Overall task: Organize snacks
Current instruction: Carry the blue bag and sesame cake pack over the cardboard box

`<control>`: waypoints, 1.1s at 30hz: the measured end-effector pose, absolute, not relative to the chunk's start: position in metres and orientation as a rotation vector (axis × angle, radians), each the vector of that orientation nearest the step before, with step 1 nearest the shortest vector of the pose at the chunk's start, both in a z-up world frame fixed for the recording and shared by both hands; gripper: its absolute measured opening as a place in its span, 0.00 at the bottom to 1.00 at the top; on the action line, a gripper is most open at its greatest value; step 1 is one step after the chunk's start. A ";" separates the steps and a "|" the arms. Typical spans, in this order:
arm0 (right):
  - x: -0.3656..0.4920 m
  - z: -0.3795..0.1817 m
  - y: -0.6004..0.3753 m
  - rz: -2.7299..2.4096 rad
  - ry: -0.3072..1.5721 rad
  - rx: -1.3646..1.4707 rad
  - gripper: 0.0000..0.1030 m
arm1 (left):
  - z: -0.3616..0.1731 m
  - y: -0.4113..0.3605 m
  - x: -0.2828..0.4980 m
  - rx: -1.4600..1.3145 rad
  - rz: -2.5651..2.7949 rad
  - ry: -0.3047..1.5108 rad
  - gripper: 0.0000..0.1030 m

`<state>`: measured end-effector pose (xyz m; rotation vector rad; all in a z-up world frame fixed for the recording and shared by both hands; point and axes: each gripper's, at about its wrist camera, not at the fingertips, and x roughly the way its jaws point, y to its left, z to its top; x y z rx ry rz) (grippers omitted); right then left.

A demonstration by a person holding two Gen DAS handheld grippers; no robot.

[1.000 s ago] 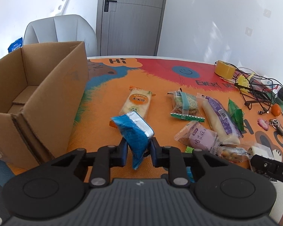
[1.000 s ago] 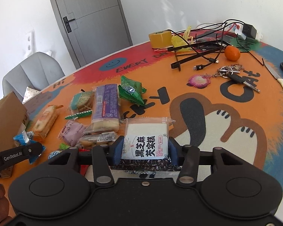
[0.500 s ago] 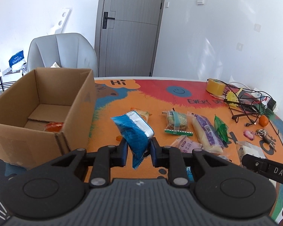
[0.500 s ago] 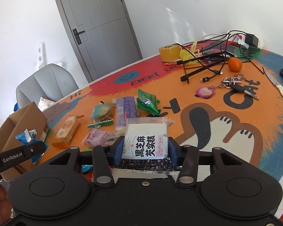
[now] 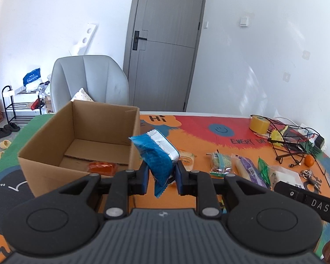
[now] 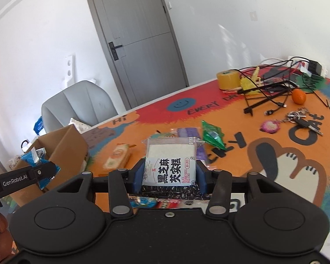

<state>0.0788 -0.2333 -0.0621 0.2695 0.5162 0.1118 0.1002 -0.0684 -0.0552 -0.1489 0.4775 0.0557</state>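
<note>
I've got the left gripper [image 5: 161,173] clamped on a blue snack bag [image 5: 158,154], held up off the table [image 5: 198,138]. Cardboard box [image 5: 77,136] sits ahead-left of it, orange pack [image 5: 102,167] inside. Right gripper [image 6: 169,176] is pinched on a white rice cake pack [image 6: 170,165], also lifted; other snacks lie ahead of it, w/ a green packet [image 6: 212,135] ahead-right.

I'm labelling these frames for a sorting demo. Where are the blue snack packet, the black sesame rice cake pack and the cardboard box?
blue snack packet [image 5: 159,157]: left wrist view, middle of its blue face.
black sesame rice cake pack [image 6: 170,169]: right wrist view, printed label.
cardboard box [image 5: 44,169]: left wrist view, near outer wall.
</note>
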 end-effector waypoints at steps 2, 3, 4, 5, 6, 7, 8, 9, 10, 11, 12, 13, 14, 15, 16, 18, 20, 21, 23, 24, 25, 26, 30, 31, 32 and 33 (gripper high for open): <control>0.078 -0.059 -0.228 0.124 0.511 0.266 0.46 | -0.053 -0.063 0.098 -0.156 0.065 0.471 0.22; 0.078 -0.058 -0.225 0.129 0.508 0.264 0.46 | -0.052 -0.061 0.097 -0.158 0.068 0.468 0.22; 0.078 -0.057 -0.222 0.133 0.504 0.262 0.46 | -0.051 -0.059 0.097 -0.160 0.072 0.465 0.22; 0.078 -0.055 -0.220 0.136 0.503 0.261 0.46 | -0.050 -0.056 0.096 -0.163 0.076 0.463 0.22; 0.078 -0.054 -0.218 0.140 0.500 0.260 0.46 | -0.050 -0.054 0.095 -0.165 0.080 0.460 0.22; 0.078 -0.053 -0.216 0.143 0.498 0.259 0.46 | -0.049 -0.051 0.094 -0.168 0.084 0.458 0.22; 0.077 -0.051 -0.213 0.146 0.494 0.257 0.46 | -0.048 -0.048 0.093 -0.171 0.087 0.455 0.22; 0.078 -0.050 -0.211 0.150 0.491 0.254 0.46 | -0.047 -0.046 0.093 -0.174 0.090 0.454 0.22; 0.078 -0.049 -0.208 0.154 0.489 0.252 0.46 | -0.047 -0.043 0.092 -0.177 0.094 0.452 0.22; 0.079 -0.048 -0.206 0.159 0.488 0.250 0.46 | -0.047 -0.041 0.092 -0.179 0.098 0.451 0.22; 0.079 -0.047 -0.204 0.163 0.487 0.248 0.46 | -0.046 -0.039 0.092 -0.181 0.101 0.450 0.22; 0.079 -0.047 -0.201 0.168 0.486 0.245 0.46 | -0.046 -0.036 0.091 -0.184 0.104 0.451 0.22; 0.080 -0.046 -0.199 0.172 0.485 0.242 0.46 | -0.046 -0.034 0.091 -0.187 0.107 0.451 0.22; 0.081 -0.046 -0.196 0.178 0.485 0.241 0.46 | -0.046 -0.032 0.091 -0.188 0.111 0.450 0.22; 0.081 -0.046 -0.193 0.183 0.484 0.239 0.46 | -0.045 -0.030 0.091 -0.189 0.115 0.448 0.22; 0.084 -0.045 -0.188 0.193 0.483 0.236 0.46 | -0.045 -0.024 0.091 -0.193 0.123 0.445 0.22; 0.086 -0.044 -0.182 0.202 0.483 0.232 0.46 | -0.045 -0.018 0.092 -0.198 0.131 0.445 0.22; 0.088 -0.044 -0.179 0.207 0.482 0.230 0.46 | -0.045 -0.016 0.093 -0.200 0.136 0.445 0.22; 0.090 -0.044 -0.174 0.217 0.483 0.226 0.46 | -0.045 -0.011 0.095 -0.206 0.144 0.447 0.22; 0.092 -0.045 -0.171 0.221 0.484 0.224 0.46 | -0.046 -0.008 0.096 -0.210 0.148 0.449 0.22; 0.093 -0.044 -0.169 0.225 0.485 0.221 0.46 | -0.046 -0.006 0.097 -0.212 0.152 0.450 0.22; 0.094 -0.044 -0.166 0.228 0.486 0.219 0.46 | -0.047 -0.004 0.099 -0.214 0.155 0.450 0.22; 0.100 -0.044 -0.159 0.243 0.485 0.216 0.46 | -0.050 0.005 0.104 -0.227 0.167 0.456 0.22; 0.102 -0.044 -0.156 0.247 0.485 0.214 0.46 | -0.050 0.007 0.106 -0.229 0.168 0.457 0.22; 0.104 -0.044 -0.154 0.250 0.486 0.215 0.46 | -0.051 0.010 0.107 -0.230 0.171 0.459 0.22; 0.106 -0.045 -0.152 0.253 0.487 0.216 0.46 | -0.052 0.012 0.109 -0.232 0.174 0.461 0.22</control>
